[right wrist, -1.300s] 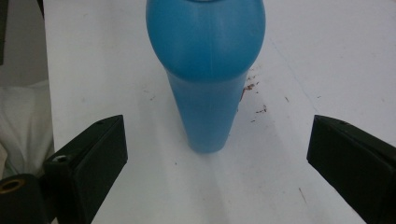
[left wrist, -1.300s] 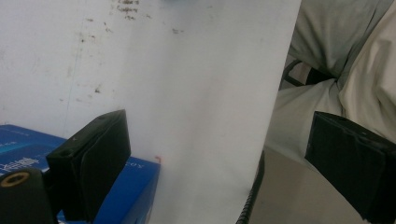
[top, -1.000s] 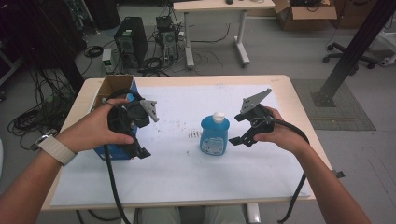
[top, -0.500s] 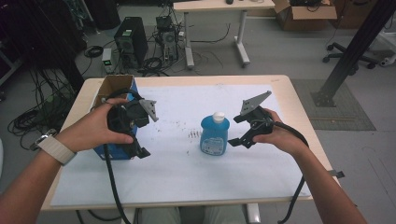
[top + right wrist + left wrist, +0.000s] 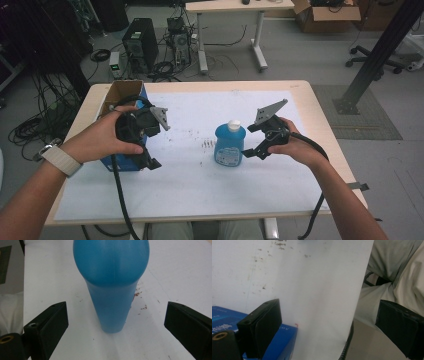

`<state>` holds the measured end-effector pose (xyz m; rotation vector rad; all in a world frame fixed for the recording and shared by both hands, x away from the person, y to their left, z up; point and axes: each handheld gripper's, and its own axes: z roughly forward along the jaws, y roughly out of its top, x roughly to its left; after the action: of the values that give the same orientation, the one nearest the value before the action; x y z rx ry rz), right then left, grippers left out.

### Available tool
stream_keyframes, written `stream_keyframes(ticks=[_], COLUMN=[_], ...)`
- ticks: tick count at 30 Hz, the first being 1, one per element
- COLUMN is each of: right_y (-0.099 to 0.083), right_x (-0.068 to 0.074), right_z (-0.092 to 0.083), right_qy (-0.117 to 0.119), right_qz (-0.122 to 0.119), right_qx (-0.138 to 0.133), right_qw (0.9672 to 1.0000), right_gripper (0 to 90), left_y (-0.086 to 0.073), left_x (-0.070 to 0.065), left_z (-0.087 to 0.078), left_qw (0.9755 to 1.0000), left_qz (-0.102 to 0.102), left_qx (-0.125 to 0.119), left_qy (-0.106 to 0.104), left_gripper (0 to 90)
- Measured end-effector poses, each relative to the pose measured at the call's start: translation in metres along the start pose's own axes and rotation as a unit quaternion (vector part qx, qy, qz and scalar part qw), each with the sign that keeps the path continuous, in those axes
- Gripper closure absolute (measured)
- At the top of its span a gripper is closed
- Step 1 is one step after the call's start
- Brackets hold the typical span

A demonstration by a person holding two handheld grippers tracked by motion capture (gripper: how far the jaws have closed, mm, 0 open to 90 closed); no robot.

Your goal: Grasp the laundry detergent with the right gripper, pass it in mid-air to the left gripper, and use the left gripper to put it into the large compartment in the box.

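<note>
A white sheet (image 5: 200,185), speckled with dark marks, covers the light wooden table (image 5: 330,145). On it a smooth blue plastic bottle (image 5: 229,146) with a white cap stands upright; the right gripper (image 5: 251,152) waits just beside it, matte black jaws spread wide. The left gripper (image 5: 150,162), also spread, hangs over a glossy blue box (image 5: 122,163) (cardboard, flap open). Beyond lie grey floor, tangled cables and a computer tower (image 5: 139,44).

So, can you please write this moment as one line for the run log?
right hand-held gripper: open, blue bottle between jaws, no contact | left hand-held gripper: open, beside blue box
</note>
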<state>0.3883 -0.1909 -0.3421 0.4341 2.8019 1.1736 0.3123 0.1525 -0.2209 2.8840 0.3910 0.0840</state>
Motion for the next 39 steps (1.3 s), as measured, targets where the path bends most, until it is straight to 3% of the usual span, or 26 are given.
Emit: stream_keyframes(ticks=[39], right_y=[-0.001], right_x=[0.0], right_z=[0.036], right_qy=[0.012], right_qz=[-0.004], right_qx=[-0.017], right_qw=[0.9998], right_gripper=[5.9], left_y=[-0.002], left_x=[0.003], left_z=[0.005], left_qw=[1.0], left_qz=[-0.006], left_qx=[0.0], left_qy=[-0.004], left_gripper=[7.1])
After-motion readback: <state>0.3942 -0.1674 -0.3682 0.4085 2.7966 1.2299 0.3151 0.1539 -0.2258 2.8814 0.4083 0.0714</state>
